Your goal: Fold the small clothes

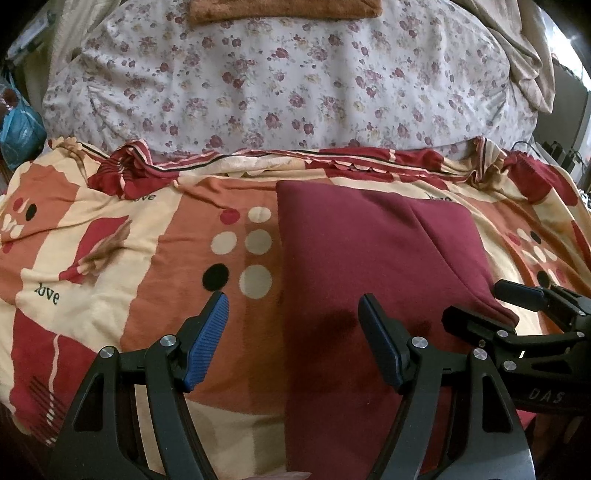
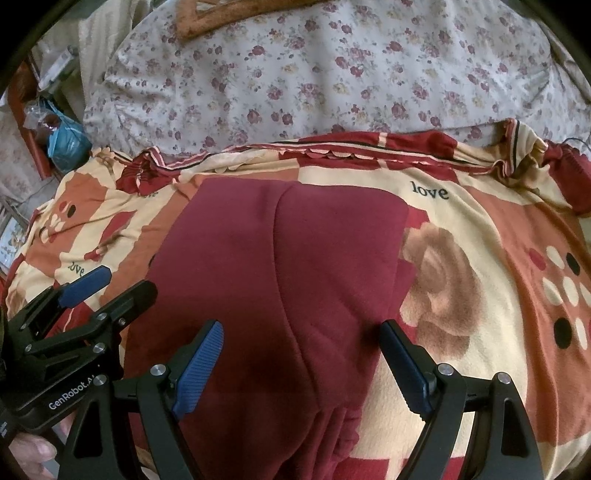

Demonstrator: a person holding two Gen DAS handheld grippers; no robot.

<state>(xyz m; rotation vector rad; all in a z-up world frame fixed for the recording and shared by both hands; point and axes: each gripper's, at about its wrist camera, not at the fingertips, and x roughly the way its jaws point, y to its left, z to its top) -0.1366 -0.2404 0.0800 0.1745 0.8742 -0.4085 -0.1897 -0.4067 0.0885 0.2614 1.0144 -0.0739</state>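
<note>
Both claws, the left gripper [image 1: 293, 341] and right gripper [image 2: 301, 365], are hanging spread and empty over the maroon garment [image 1: 369, 258]. It is lying lengthwise on the patterned blanket [image 1: 129, 258], seemingly partly folded; next, I judge, they should be pinching its 6 o'clock end and carrying it toward 12 o'clock.

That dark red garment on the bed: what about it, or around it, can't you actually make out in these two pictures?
- Dark red garment: its near end runs behind the left hand-held gripper and off the bottom edge in the left wrist view; same in the right wrist view behind the right hand-held gripper.
- What kind of garment it is: unclear while folded.
- Orange-brown cloth: cut off by the top edge.
- Blue bag: contents too small, distorted.
</note>
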